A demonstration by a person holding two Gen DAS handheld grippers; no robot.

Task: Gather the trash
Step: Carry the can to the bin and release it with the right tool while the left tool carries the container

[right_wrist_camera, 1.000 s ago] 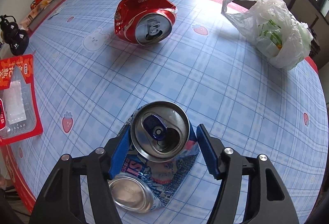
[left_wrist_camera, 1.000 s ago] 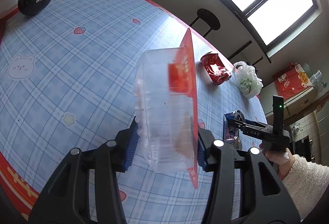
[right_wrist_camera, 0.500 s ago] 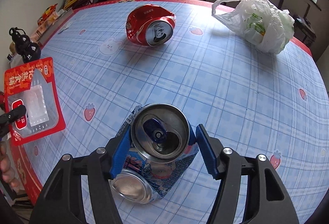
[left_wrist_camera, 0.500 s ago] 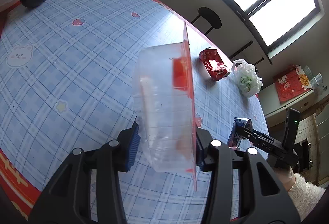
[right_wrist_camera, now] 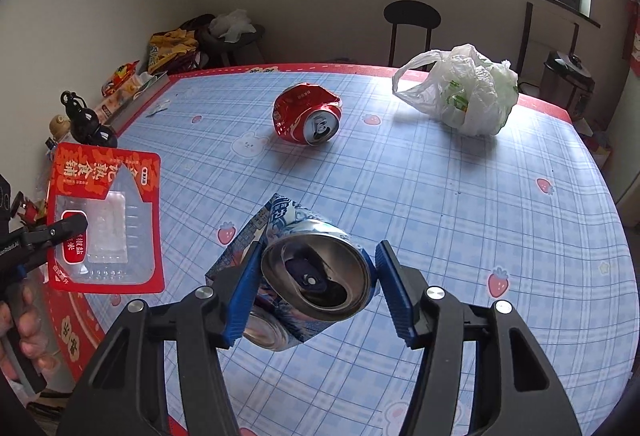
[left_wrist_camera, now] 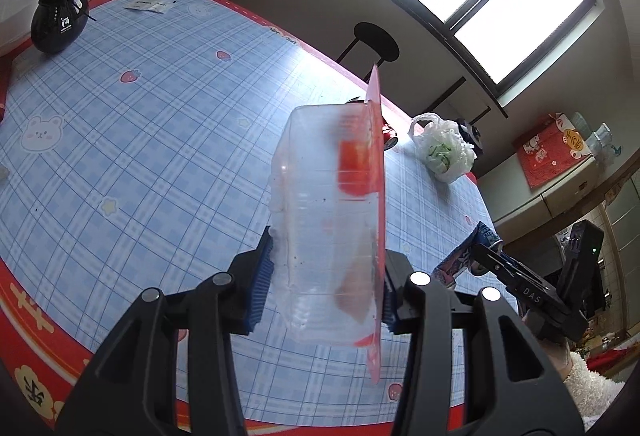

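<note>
So the left gripper (left_wrist_camera: 324,284) clamps an empty clear tray (left_wrist_camera: 328,220); the right gripper (right_wrist_camera: 316,288), just squeezing tighter, grips a crushed blue can (right_wrist_camera: 316,276).

Round table under a blue plaid cloth with a red border

The table (right_wrist_camera: 460,195) is covered by a cloth printed with strawberries and bears. On it, in the right wrist view, a crushed red can (right_wrist_camera: 307,114) is seen lying on its side at 12 o'clock, a knotted white plastic bag (right_wrist_camera: 464,91) at 2 o'clock, and a black gourd-shaped bottle (right_wrist_camera: 86,123) at 10 o'clock near the rim.
</note>
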